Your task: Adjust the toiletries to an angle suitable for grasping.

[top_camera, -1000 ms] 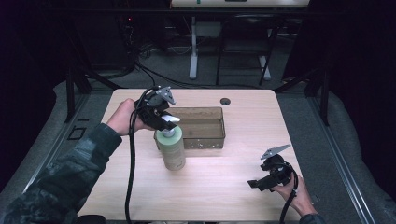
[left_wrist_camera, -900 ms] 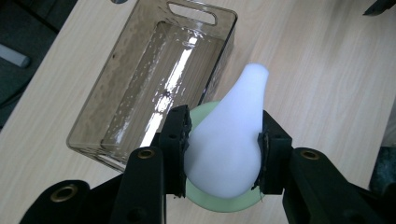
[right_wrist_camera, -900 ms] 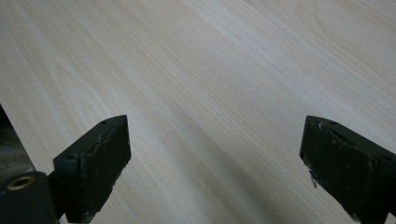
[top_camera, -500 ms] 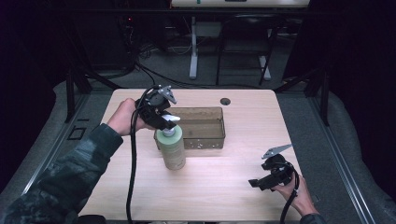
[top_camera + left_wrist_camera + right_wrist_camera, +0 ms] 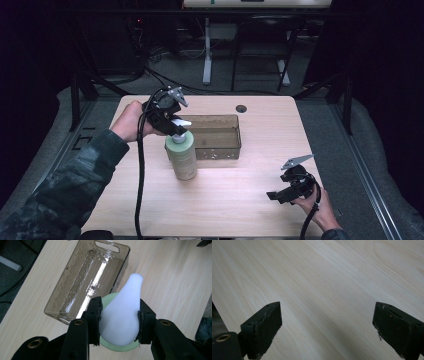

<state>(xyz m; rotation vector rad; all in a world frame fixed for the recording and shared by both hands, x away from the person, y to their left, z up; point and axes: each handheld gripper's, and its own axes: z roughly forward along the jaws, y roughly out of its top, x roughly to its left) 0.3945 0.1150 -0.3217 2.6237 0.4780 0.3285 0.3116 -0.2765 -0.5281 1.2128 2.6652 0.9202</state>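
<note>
In the high view the left gripper [image 5: 176, 129] sits left of centre, at the top of a pale green, round-bodied plastic pump bottle [image 5: 182, 156] w/ a white pump head [image 5: 181, 123]. The bottle stands upright on the light wood table [image 5: 240, 200], just beside the lower left corner of a clear, smoke-tinted rectangular plastic bin [image 5: 216, 136]; whether bottle and bin touch I can't tell.

In the left gripper view the same gripper [image 5: 119, 317] looks down on the pump head [image 5: 125, 312], which fills the gap betw. the two black jaws. Both pads press its flanks, one each side, so the jaws are clamped on it at its widest part. The white nozzle tip pokes past the jaw ends toward the upper middle of the frame. The green bottle shoulder [image 5: 109, 298] shows as a rim around and below the head. The bin [image 5: 72, 282] takes up the upper left of that frame, its handle slot at the far end (top of frame).

The right gripper [image 5: 276, 194] is at the lower right of the high view, well apart from bottle and bin, low over bare table. In the right gripper view its jaws [image 5: 327, 320] stand spread w/ only wood grain betw. them, gripping nothing.
</note>
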